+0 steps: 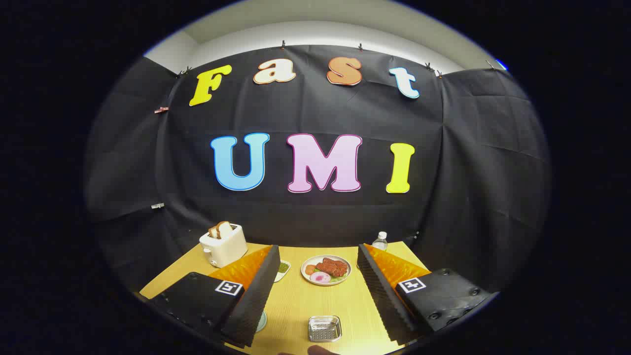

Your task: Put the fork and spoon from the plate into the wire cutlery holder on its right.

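My gripper (318, 252) is open, its two ridged black fingers (256, 296) spread wide above a wooden table (296, 296). A square metal wire holder (324, 329) sits on the table between the fingers, close to their base. Left of it, a pale rim of a plate (262, 321) peeks out from under the left finger, which hides the rest of the plate and whatever lies on it. Nothing is between the fingers.
A white toaster (224, 244) with bread slices stands at the back left. A plate of meat and vegetables (326, 269) lies beyond the fingers, a small dish of greens (283, 267) by the left fingertip, and a water bottle (380, 241) at the back right.
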A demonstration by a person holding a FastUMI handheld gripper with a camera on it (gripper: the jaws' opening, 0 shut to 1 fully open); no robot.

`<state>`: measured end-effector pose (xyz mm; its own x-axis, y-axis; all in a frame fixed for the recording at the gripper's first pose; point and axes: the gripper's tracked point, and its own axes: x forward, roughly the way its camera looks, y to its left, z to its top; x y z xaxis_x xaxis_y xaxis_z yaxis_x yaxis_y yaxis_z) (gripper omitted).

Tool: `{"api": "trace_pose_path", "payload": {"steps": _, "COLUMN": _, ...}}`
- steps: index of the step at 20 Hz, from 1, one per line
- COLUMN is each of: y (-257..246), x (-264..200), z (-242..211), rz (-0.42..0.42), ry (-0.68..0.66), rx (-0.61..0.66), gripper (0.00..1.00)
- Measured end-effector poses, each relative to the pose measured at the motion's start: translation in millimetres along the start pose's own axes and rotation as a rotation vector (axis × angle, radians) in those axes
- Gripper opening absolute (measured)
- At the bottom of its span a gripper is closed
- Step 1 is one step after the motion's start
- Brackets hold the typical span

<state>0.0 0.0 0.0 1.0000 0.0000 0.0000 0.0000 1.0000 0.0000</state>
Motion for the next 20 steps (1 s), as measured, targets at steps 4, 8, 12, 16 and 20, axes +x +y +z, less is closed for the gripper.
{"api": "trace_pose_path", "payload": {"steps": 4, "y": 4.7, "x": -5.3, "z": -4.4, "rz": 0.006, "ry": 0.014, "rx": -0.001, "gripper": 0.98}}
{"api": "trace_pose_path", "payload": {"steps": 8, "y": 3.5, "x": -6.9, "z": -7.9, "rz": -0.028, "ry": 0.016, "rx": 0.003, "gripper": 0.98}}
{"api": "trace_pose_path", "payload": {"steps": 12, "y": 10.0, "x": -9.2, "z": -17.6, "rz": -0.056, "ry": 0.023, "rx": 0.018, "gripper": 0.98}}
{"api": "trace_pose_path", "payload": {"steps": 16, "y": 26.2, "x": -10.4, "z": -26.6, "rz": -0.057, "ry": 0.016, "rx": 0.004, "gripper": 0.98}}
{"api": "trace_pose_path", "payload": {"steps": 20, "y": 53.5, "x": -8.6, "z": -39.9, "rz": 0.016, "ry": 0.051, "rx": -0.014, "gripper": 0.98}}
